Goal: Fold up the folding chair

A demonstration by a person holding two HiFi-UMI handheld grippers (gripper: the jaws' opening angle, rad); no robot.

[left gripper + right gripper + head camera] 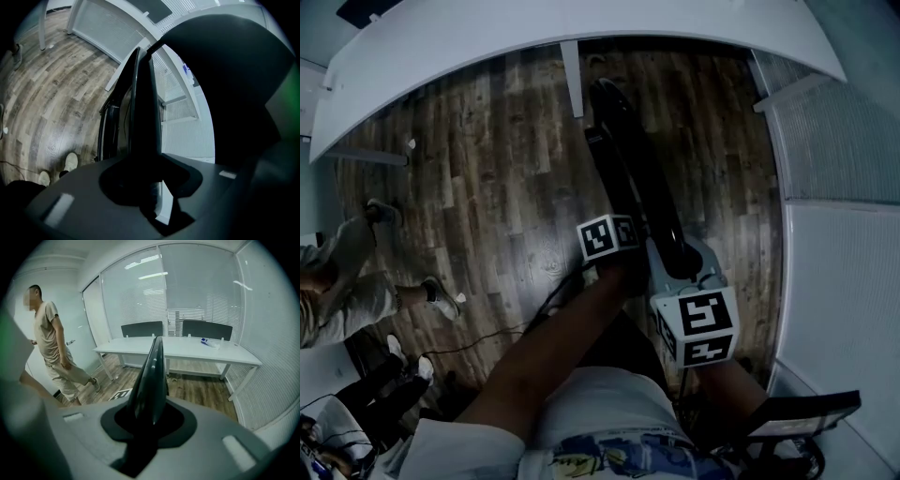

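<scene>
In the head view, the black folding chair (pixel 642 178) showed as a slim dark shape, its panels lying close together. It ran from the middle of the frame up toward 12 o'clock, where its far end reached the wooden floor (pixel 487 206) near a leg of the white table (pixel 487 37). The table curved across the top of the view from 10 to 2 o'clock.

Both grippers held the chair's near end at the centre. The left gripper (pixel 149 185) had its jaws closed on a thin black edge of the chair, which rose straight up out of the jaw gap in the left gripper view. Its marker cube (pixel 609 236) sat just at 9 o'clock of the chair. The right gripper (pixel 143 425) likewise clamped a glossy black edge of the chair between its jaws, and its marker cube (pixel 698 326) lay toward 5 o'clock of the left one. The wearer's forearm (pixel 553 356) reached in from 6 o'clock.

A bystander (pixel 49 348) stood at 9 o'clock in the right gripper view, well apart from the chair. Behind the table, at 12 o'clock, two dark chair backs (pixel 142 329) stood before a glass wall (pixel 197 291) with blinds.
</scene>
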